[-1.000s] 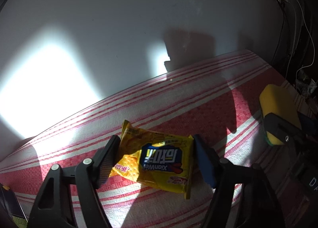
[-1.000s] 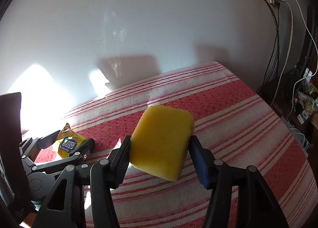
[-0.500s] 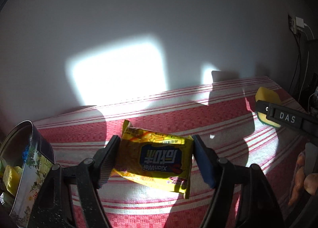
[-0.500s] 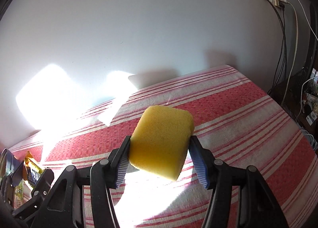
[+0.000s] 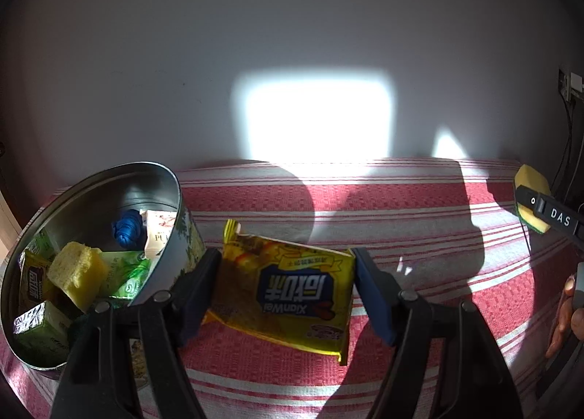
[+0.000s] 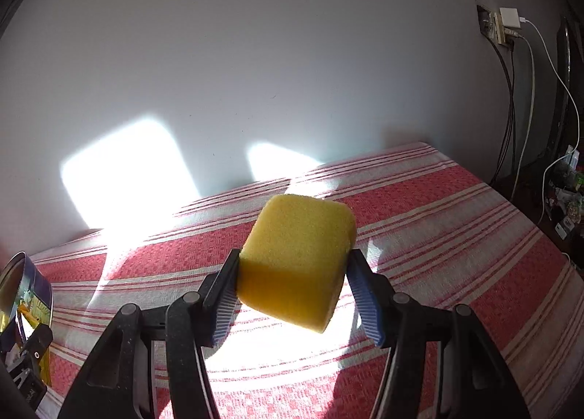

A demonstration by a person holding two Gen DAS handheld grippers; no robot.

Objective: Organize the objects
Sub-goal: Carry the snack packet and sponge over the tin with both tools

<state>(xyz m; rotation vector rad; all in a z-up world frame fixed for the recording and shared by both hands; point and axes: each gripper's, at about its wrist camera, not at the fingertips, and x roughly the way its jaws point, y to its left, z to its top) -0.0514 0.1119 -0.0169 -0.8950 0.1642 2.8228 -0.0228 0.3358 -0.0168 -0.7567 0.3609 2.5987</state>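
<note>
My left gripper (image 5: 286, 291) is shut on a yellow snack packet (image 5: 288, 294) with a blue label, held above the red striped cloth just right of a round metal tin (image 5: 175, 200). The tin holds a yellow sponge piece (image 5: 75, 274), green packets, a blue item and a white carton. My right gripper (image 6: 292, 294) is shut on a yellow sponge (image 6: 297, 262), held above the cloth. In the left wrist view that sponge (image 5: 531, 178) and the right gripper's black body show at the far right. In the right wrist view the tin (image 6: 25, 284) sits at the left edge.
The table carries a red and white striped cloth (image 6: 438, 221) and stands against a white wall with bright sun patches. A wall socket with a charger and cables (image 6: 503, 24) lies at the right, above clutter beyond the table's right edge. A hand (image 5: 564, 313) shows at the right.
My left gripper carried the snack packet leftward and rolled level, so the tin came into view beside it. My right gripper moved left with the sponge, and the tin now shows at its left edge.
</note>
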